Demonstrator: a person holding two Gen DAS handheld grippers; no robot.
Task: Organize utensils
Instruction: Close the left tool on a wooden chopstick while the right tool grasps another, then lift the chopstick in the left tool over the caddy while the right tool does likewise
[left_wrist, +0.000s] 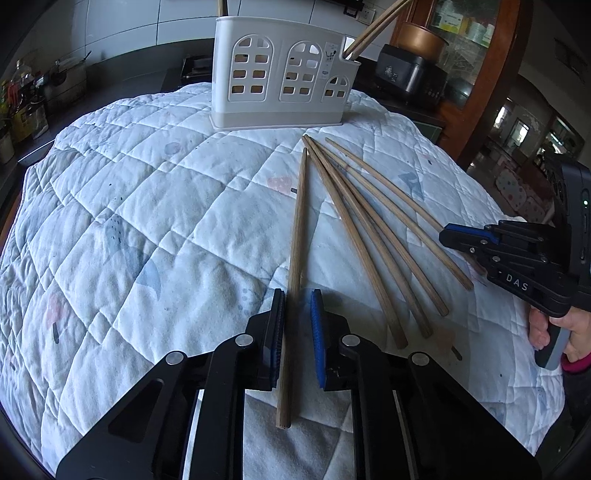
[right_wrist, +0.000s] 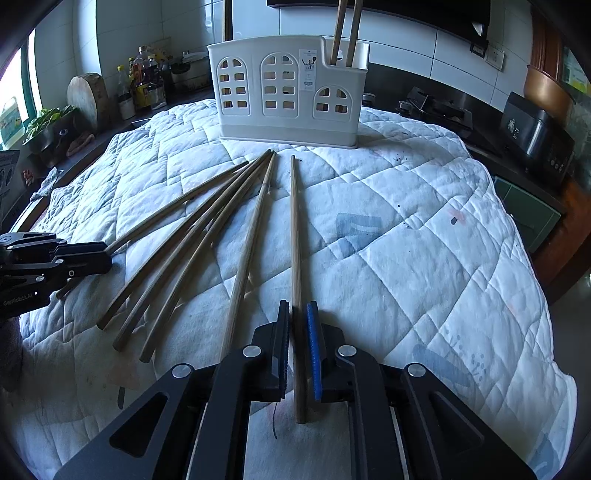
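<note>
Aimed at the holder (left_wrist: 280, 74), left claw (left_wrist: 297, 306) straddles one chopstick (left_wrist: 297, 221) slightly open while right claw (right_wrist: 297, 314) pinches another chopstick (right_wrist: 294, 229), seemingly for loading.

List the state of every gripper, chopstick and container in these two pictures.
Left gripper: open, straddling the leftmost chopstick.
Right gripper: shut on the rightmost chopstick.
Holder: upright, standing chopsticks inside.
Loose chopsticks: lying fanned on the quilt.
</note>
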